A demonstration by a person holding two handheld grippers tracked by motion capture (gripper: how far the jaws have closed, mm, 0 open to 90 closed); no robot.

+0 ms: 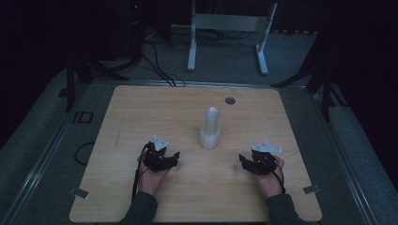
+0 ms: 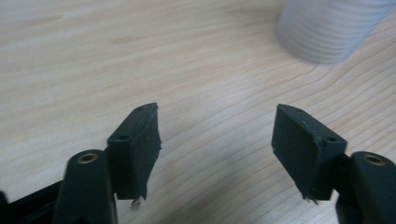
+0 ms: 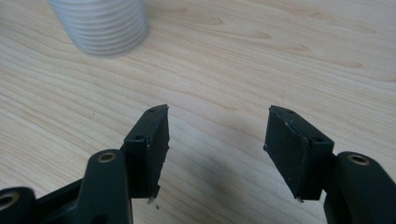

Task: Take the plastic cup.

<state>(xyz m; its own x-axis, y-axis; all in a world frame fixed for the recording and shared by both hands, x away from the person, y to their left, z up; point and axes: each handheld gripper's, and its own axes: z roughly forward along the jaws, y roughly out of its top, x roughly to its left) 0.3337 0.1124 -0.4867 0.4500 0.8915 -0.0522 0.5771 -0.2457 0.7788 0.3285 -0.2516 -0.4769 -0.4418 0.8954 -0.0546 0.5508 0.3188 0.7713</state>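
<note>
A tall white stack of ribbed cups (image 1: 210,129) stands upright near the middle of the wooden table (image 1: 141,108). My left gripper (image 1: 172,158) rests low over the table to the left of the stack and nearer the person. My right gripper (image 1: 244,160) rests at the stack's right. In the left gripper view the jaws (image 2: 217,135) stand apart over bare wood, with the stack's base (image 2: 327,28) at the upper right. The right gripper view shows its jaws (image 3: 217,135) apart with nothing between them and the stack's base (image 3: 100,25) at the upper left.
A small round grommet hole (image 1: 230,100) lies in the table beyond the stack. A white metal frame (image 1: 230,28) stands on the floor behind the table, with cables (image 1: 157,65) running beside it. The room around is dark.
</note>
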